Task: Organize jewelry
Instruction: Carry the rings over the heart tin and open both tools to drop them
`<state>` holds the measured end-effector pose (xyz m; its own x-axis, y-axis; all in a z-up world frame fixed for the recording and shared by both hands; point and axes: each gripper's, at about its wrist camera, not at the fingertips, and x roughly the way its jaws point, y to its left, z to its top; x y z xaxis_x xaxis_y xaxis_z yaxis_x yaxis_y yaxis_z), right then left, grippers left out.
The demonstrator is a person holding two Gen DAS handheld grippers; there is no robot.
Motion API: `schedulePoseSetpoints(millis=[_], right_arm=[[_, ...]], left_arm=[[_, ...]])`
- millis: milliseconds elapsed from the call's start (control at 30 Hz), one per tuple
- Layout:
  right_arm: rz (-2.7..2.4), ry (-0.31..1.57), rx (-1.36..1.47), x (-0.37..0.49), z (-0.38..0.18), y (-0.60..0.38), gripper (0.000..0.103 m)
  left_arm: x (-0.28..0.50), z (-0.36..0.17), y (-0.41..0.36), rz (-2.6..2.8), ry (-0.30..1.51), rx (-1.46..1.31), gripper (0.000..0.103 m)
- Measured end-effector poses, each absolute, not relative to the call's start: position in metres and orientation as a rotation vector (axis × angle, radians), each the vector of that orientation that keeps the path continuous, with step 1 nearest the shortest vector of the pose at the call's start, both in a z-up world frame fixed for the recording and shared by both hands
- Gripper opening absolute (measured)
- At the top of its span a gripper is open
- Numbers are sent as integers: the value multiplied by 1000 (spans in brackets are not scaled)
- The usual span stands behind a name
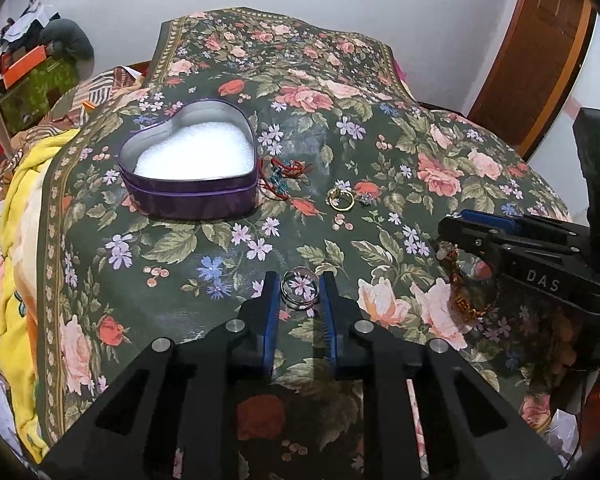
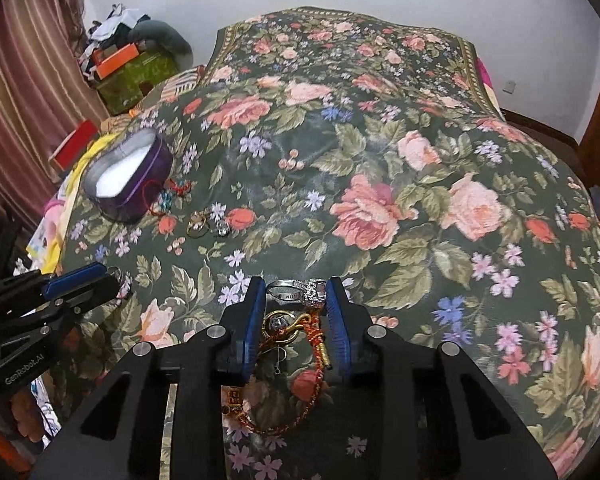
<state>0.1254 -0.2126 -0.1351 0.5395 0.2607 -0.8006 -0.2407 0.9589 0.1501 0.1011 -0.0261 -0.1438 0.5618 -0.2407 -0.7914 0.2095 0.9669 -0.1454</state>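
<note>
A purple heart-shaped tin [image 1: 188, 168] with white foam inside sits open on the floral bedspread; it also shows in the right wrist view [image 2: 128, 180]. My left gripper [image 1: 300, 292] is open around a silver ring [image 1: 300, 294] lying on the cloth. My right gripper [image 2: 296, 300] is open around a jewelled silver ring [image 2: 300, 290], above a red-and-gold cord bracelet [image 2: 300, 344]. A gold ring [image 1: 341, 199] and a small stud [image 1: 366, 199] lie right of the tin, beside a red and teal bracelet [image 1: 284, 176].
The floral bedspread [image 1: 340, 92] covers a bed. Yellow and pink bedding [image 1: 16, 240] hangs at the left edge. Boxes and clothes [image 2: 128, 60] pile at the far left. A wooden door [image 1: 540, 48] stands at the right.
</note>
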Motion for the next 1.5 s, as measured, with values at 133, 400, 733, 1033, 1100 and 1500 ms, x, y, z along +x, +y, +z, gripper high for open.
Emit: schedulePoseSetpoints(millis=[133,400,733,1033,1100,1500], right_arm=[[288,923,30,124,-123,-216,28],[295,861,26,121,-98,-211,28],[342,779,17,122,-68,-188,28],[406,713,8,128,-47,-159,28],[419,704,4,130,-45,-152,28],[482,725,5,156,-56,-120,28]], left_arm=[[98,-135,-22,-254,914,-42,19],[90,-109,-13,-224,843,-44,19],[87,-67,11,-161,720,-64,19],[94,-45,32,-114,648,-87,19],[96,-42,35,-108,637,-88,19],[122,-39,51,-85,605,-88,19]])
